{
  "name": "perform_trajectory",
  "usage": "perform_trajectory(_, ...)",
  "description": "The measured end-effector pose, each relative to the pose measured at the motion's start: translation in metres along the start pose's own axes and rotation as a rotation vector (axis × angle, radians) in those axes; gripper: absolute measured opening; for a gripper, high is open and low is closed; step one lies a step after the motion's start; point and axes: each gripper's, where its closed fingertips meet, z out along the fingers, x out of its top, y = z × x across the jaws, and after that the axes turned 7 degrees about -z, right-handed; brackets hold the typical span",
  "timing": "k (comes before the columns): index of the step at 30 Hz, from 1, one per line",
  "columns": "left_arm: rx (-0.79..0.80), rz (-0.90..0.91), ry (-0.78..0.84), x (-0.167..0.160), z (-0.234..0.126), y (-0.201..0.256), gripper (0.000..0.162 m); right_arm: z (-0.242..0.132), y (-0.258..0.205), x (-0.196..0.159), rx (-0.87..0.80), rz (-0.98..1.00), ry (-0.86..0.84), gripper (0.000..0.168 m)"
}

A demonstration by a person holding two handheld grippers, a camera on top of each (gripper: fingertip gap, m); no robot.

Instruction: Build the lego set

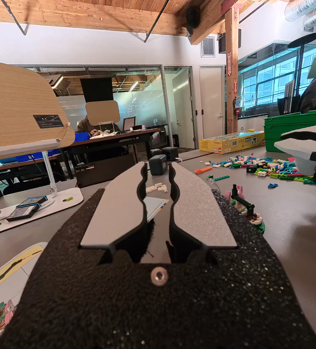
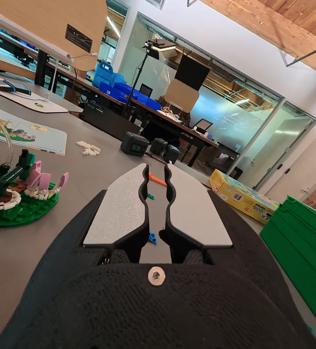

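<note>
A partly built model on a round green base [image 2: 19, 213], with pink petals, a dark green stem and yellow bricks, stands left of my right gripper [image 2: 156, 168]; its edge also shows in the left wrist view [image 1: 248, 211]. Both grippers are open and empty. My left gripper [image 1: 158, 166] hovers over the instruction booklet [image 1: 154, 206]. A pile of loose coloured bricks [image 1: 263, 167] lies to its right, with my right gripper [image 1: 304, 143] above it. A small cluster of white bricks [image 2: 89, 148] lies ahead. An orange piece [image 2: 157, 179] and small blue pieces [image 2: 152, 238] lie under my right gripper.
Green bins [image 2: 301, 238] stand at the right, next to the yellow set box [image 2: 242, 198]. Dark cube-shaped devices [image 2: 134, 146] sit at the table's far edge. A wooden-topped stand [image 1: 17, 105] with batteries on its white base [image 1: 28, 207] is at the left. A person sits at a far desk. Spacing between my two grippers at the tips: around 25 centimeters.
</note>
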Motion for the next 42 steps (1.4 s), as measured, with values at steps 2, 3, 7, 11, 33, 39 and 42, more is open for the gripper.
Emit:
perform_trajectory(2, -0.002, 0.002, 0.000, 0.000, 0.000, 0.001, 0.019, 0.000, 0.000, 0.000, -0.002, 0.000, 0.000, 0.014)
perform_trajectory(3, -0.003, 0.002, 0.000, 0.000, 0.000, 0.001, 0.019, 0.000, 0.000, 0.000, -0.002, 0.000, 0.000, 0.014)
perform_trajectory(7, -0.003, 0.001, 0.001, 0.000, 0.000, 0.000, 0.018, 0.000, -0.002, 0.000, 0.009, -0.017, 0.002, 0.014)
perform_trajectory(11, -0.004, 0.004, 0.001, 0.000, -0.001, 0.001, 0.017, 0.001, -0.009, 0.001, 0.029, -0.061, 0.002, 0.014)
perform_trajectory(33, -0.006, -0.040, 0.020, 0.003, -0.003, -0.004, 0.015, 0.140, -0.146, -0.019, 1.058, 0.094, -0.351, 0.015)
perform_trajectory(39, -0.007, -0.141, 0.064, 0.009, -0.006, -0.011, 0.012, 0.158, -0.165, -0.047, 1.011, 0.133, -0.635, 0.011)
perform_trajectory(42, -0.007, -0.145, 0.064, 0.009, -0.006, -0.012, 0.011, 0.162, -0.173, -0.045, 0.993, 0.211, -0.653, 0.016)
